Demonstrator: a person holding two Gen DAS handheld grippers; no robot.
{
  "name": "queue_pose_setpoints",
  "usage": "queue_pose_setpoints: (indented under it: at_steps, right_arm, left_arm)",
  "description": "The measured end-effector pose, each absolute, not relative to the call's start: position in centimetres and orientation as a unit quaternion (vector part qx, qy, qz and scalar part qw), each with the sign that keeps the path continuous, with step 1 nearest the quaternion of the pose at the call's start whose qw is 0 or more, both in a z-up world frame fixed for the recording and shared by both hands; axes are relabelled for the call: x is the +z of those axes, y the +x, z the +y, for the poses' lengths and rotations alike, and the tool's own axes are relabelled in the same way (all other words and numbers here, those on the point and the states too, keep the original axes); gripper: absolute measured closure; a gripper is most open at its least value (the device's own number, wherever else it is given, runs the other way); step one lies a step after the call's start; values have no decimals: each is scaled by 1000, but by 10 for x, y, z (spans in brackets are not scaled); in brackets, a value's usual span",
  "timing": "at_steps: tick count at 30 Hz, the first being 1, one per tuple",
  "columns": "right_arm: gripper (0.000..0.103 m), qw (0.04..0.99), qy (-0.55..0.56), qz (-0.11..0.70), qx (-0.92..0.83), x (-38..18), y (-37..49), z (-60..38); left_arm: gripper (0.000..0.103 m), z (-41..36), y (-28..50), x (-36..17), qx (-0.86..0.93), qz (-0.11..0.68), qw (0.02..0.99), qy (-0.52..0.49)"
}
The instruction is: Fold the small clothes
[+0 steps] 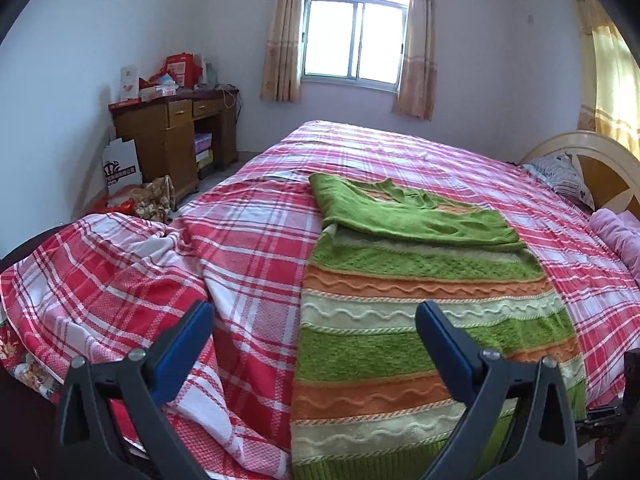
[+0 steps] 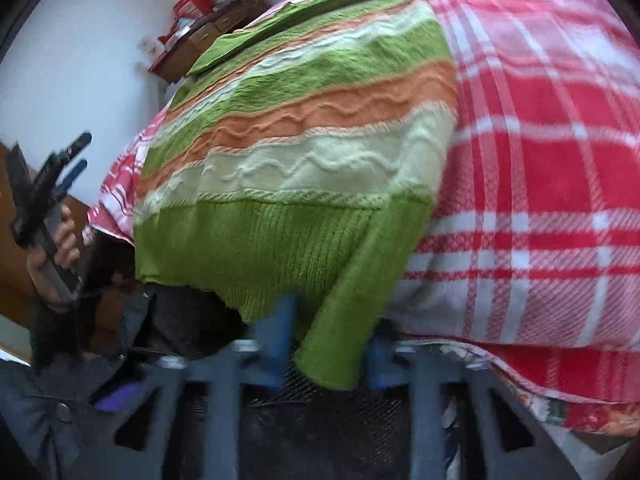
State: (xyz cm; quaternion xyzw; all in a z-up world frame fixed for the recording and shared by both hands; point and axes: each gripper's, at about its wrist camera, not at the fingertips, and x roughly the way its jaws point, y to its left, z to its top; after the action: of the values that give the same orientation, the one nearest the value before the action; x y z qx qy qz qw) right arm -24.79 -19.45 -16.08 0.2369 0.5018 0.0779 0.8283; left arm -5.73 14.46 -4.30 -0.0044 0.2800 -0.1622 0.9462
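1. Fingers of our right gripper pinch the green hem corner of the striped sweater at the bed's near edge.
2. Our left gripper hangs spread wide, empty.
3. Farther up, sleeves look already folded in; next we should probably carry this hem toward the collar.

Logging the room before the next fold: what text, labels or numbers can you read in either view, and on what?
No text can be read.
White carton beside the desk: dark crown-like logo with a line of print under it, too small to read.
Red boxes and white card on the desk: printed, too blurred.
Striped sweater: no label showing.
Right wrist view: motion-blurred, nothing legible.
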Motion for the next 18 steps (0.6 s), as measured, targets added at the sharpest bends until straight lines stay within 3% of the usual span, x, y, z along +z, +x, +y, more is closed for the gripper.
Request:
queue_pose_setpoints:
  at_steps: [5, 10, 18]
  right_arm:
    - [93, 825, 254, 494, 103, -147, -252, -199]
    - [94, 836, 304, 425, 167, -98, -237, -212]
    - [94, 870, 302, 364, 140, -52, -141, -250]
  left_arm:
    - [1, 146, -55, -44, -164, 283, 945, 0]
    - [1, 150, -49, -40, -164, 283, 945, 7]
    - [0, 164, -38, -33, -155, 285, 946, 17]
